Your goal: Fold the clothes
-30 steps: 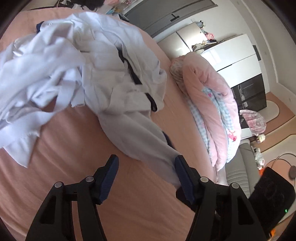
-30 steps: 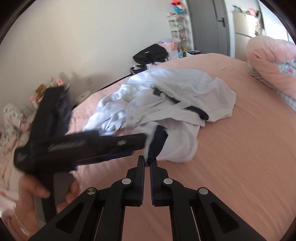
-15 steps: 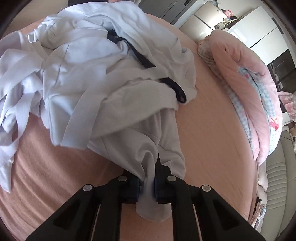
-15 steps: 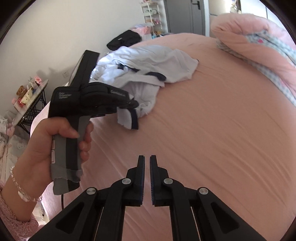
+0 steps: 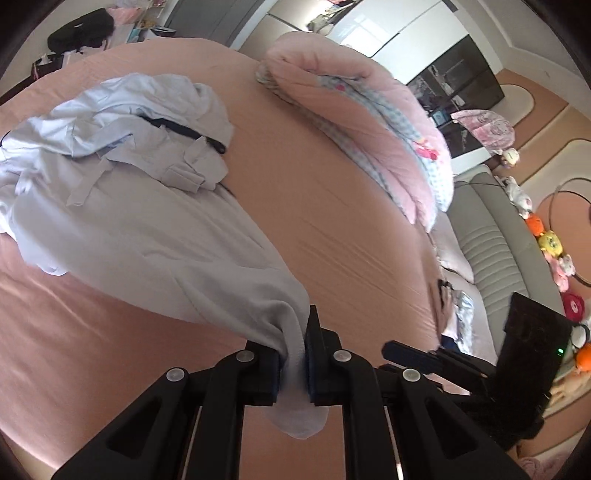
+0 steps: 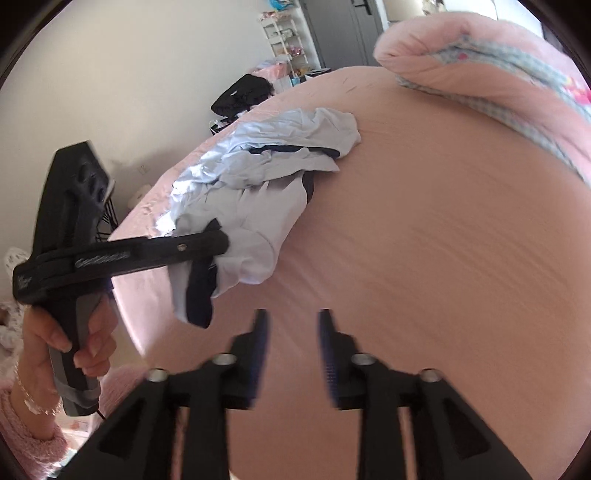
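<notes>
A pile of pale blue-white clothes with navy trim [image 5: 110, 147] lies on the pink bed sheet [image 5: 332, 221]. One garment [image 5: 184, 251] stretches taut from the pile to my left gripper [image 5: 293, 363], which is shut on its cuffed end. In the right wrist view the left gripper [image 6: 218, 240], held by a hand, lifts that garment [image 6: 258, 229] off the bed, its navy-edged end hanging down. My right gripper [image 6: 291, 321] hovers over bare sheet [image 6: 424, 258]. Its jaws are opening and nothing is between them.
A rolled pink quilt [image 5: 369, 122] runs along the bed's far side. A black bag [image 5: 81, 33] sits beyond the bed's end. A grey padded bench [image 5: 498, 266] and plush toys [image 5: 546, 236] stand off the right edge. A white shelf unit [image 6: 284, 33] stands by the wall.
The left gripper shut on the garment's end and pulled it up and away from the pile. The right gripper swung over bare sheet and its jaws parted.
</notes>
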### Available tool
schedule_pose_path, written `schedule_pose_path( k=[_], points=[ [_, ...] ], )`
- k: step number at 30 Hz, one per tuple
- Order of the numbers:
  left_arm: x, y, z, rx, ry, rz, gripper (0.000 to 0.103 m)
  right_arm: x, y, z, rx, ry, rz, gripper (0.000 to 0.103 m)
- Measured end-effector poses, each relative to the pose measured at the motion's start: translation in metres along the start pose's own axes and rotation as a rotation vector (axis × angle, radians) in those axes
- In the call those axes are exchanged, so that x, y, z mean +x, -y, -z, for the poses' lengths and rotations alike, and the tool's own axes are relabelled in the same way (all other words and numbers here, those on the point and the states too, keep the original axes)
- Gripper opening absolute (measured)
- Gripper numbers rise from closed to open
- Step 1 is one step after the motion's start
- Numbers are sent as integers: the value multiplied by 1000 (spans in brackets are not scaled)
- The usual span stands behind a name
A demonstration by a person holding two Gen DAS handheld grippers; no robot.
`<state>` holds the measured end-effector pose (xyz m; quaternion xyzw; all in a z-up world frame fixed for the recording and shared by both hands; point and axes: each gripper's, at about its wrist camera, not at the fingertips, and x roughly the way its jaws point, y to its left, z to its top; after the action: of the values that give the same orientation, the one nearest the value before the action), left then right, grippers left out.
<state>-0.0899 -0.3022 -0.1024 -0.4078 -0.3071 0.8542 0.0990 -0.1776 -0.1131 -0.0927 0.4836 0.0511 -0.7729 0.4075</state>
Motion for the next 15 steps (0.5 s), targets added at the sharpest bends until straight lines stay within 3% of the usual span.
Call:
schedule_pose_path(
  k=[5, 6, 8, 13, 15],
  points=[
    [-50, 66, 55, 72, -15, 176, 9, -54, 23, 45, 91, 15, -17, 43],
    [-58, 78, 63, 78, -15, 208, 9, -64, 26, 55, 97, 26, -22, 51],
    [-75, 94, 87, 96, -12, 211, 9, -75, 36, 73, 142, 29, -47, 63],
    [-86, 109, 129, 42, -23, 203, 9, -81, 62, 98, 354, 18, -172, 65],
    [-81, 112, 141, 32, -33, 187, 9, -68, 66, 95, 387, 9, -223, 74]
  ],
)
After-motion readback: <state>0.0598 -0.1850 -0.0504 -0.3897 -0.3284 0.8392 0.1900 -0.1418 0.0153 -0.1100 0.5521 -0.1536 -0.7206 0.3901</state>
